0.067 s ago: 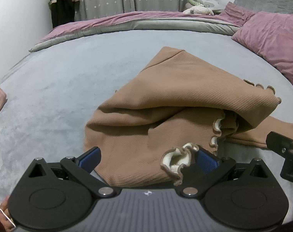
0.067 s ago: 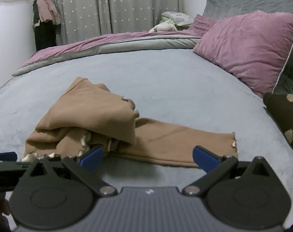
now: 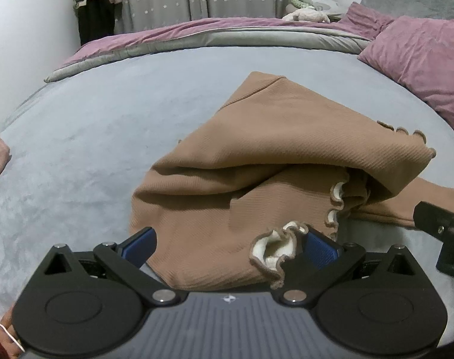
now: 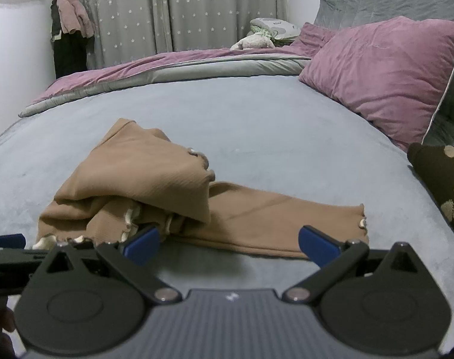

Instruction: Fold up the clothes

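Observation:
A tan ribbed garment (image 3: 272, 155) with frilled cream edges lies loosely bunched on the grey bed (image 3: 92, 137). My left gripper (image 3: 227, 243) is open over its near edge, and a frilled hem (image 3: 275, 248) rests against the inside of the right finger. In the right wrist view the garment (image 4: 143, 176) lies left of centre, with one sleeve (image 4: 286, 221) stretched out to the right. My right gripper (image 4: 228, 243) is open just short of that sleeve and holds nothing. The right gripper's body shows at the right edge of the left wrist view (image 3: 445, 236).
A purple pillow (image 4: 385, 71) and a dark flowered cushion (image 4: 445, 185) lie at the right. A folded purple and grey duvet (image 4: 173, 68) runs across the far side of the bed. Star curtains (image 4: 197, 9) and hanging clothes (image 4: 71, 30) stand behind.

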`<state>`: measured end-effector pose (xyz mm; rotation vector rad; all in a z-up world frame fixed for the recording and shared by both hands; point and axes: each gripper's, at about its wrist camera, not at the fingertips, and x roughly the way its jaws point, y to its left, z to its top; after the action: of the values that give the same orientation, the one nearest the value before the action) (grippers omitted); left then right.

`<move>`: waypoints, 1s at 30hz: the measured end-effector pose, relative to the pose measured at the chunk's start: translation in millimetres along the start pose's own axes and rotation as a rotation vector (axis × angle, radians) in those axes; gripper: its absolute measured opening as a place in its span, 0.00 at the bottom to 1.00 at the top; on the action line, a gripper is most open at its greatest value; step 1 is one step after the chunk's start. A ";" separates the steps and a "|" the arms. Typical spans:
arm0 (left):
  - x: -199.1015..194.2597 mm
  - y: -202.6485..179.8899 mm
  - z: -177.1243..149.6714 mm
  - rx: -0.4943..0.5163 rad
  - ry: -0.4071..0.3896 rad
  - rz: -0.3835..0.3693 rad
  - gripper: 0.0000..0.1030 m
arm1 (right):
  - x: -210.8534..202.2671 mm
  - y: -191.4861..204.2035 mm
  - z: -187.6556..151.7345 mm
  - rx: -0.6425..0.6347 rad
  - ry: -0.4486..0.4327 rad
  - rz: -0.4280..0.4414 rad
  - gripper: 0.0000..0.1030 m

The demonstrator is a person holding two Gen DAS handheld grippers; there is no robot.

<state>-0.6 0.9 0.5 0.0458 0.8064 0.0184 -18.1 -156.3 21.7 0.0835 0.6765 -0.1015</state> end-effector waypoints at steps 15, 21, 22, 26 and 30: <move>-9.4 17.7 0.4 -0.034 -0.010 -0.017 1.00 | 5.5 4.3 0.3 0.007 0.024 0.004 1.00; -3.2 20.8 -0.1 -0.039 -0.007 -0.014 1.00 | 6.7 6.1 0.8 0.009 0.029 0.009 1.00; -2.0 21.5 -0.1 -0.039 -0.006 -0.015 1.00 | 6.7 5.9 0.8 0.010 0.030 0.009 1.00; 1.1 21.5 0.4 -0.033 0.001 -0.017 1.00 | 7.5 4.9 0.7 0.015 0.032 0.005 1.00; 1.3 24.0 0.7 -0.033 0.004 -0.021 1.00 | 7.5 4.9 1.1 0.018 0.037 0.007 1.00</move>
<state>0.9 24.9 1.2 0.0057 0.8098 0.0123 -11.0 -152.0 18.0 0.1057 0.7119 -0.0993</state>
